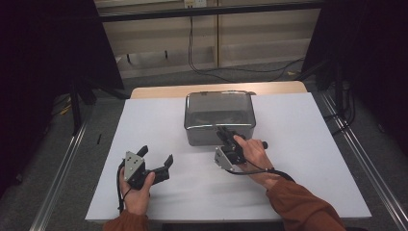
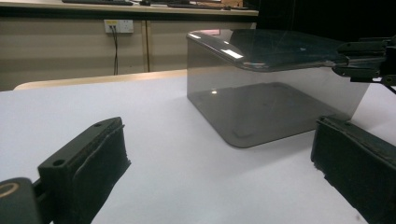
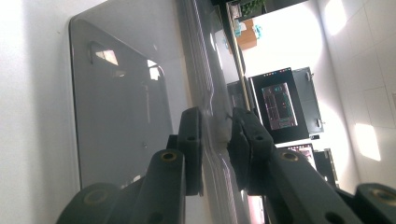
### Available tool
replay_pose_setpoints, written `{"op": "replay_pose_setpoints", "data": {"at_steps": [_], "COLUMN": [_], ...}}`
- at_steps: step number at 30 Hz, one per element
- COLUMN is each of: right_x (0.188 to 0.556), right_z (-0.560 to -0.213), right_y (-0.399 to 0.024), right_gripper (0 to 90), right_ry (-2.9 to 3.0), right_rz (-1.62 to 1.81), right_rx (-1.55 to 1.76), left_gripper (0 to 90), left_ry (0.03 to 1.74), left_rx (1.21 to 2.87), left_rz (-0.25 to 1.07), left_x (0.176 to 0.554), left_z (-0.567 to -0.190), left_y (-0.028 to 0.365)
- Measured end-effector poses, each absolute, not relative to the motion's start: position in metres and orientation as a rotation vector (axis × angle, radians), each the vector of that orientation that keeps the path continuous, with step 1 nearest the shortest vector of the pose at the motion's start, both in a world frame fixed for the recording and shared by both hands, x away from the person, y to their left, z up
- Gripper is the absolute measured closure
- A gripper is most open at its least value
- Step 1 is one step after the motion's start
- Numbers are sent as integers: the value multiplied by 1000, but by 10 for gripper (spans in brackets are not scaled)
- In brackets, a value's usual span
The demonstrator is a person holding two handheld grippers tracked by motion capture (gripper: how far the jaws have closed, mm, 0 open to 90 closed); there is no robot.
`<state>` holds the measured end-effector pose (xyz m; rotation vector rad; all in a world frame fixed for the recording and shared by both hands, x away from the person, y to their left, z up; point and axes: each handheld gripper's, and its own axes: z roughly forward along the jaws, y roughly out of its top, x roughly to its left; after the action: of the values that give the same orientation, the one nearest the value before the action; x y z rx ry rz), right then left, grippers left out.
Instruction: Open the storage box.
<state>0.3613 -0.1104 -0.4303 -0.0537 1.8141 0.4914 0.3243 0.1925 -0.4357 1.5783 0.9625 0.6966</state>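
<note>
A smoky see-through box (image 1: 219, 120) with a matching lid (image 1: 219, 103) stands at the back middle of the white table top (image 1: 298, 144). My right gripper (image 1: 222, 131) reaches the box's near edge, turned on its side, and is shut on the lid's rim. In the right gripper view the rim (image 3: 205, 88) runs between the two pads of my right gripper (image 3: 217, 135). My left gripper (image 1: 156, 155) rests on the table to the box's front left, open and holding nothing. In the left gripper view the box (image 2: 261, 107) stands beyond my left gripper (image 2: 219, 158), with the right gripper (image 2: 345, 60) on the lid (image 2: 266, 46).
The white sheet covers a wooden table whose far edge (image 1: 216, 89) shows behind the box. Metal rails (image 1: 62, 163) run along both sides. A cable (image 1: 192, 53) hangs down a pale wall behind. Bare sheet lies to the box's left and right.
</note>
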Motion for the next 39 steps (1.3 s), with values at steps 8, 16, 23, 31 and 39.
{"op": "replay_pose_setpoints", "data": {"at_steps": [8, 16, 23, 31, 39], "right_x": [361, 361, 361, 361, 361], "right_z": [-430, -427, -425, -422, -419], "right_y": [-109, -110, -111, -112, -112], "right_gripper": [759, 768, 776, 779, 793], "right_ry": [1809, 1803, 1799, 1790, 1763], "right_rz": [496, 509, 507, 517, 538], "right_rx": [-63, -61, -69, -65, -70], "left_gripper": [33, 35, 49, 75, 56], "left_ry": [937, 900, 897, 895, 869], "left_rx": [1635, 1633, 1612, 1630, 1640], "left_rz": [625, 626, 618, 594, 581], "left_x": [325, 326, 328, 337, 339], "left_z": [-436, -432, -427, -425, -421], "left_y": [188, 187, 183, 180, 173]}}
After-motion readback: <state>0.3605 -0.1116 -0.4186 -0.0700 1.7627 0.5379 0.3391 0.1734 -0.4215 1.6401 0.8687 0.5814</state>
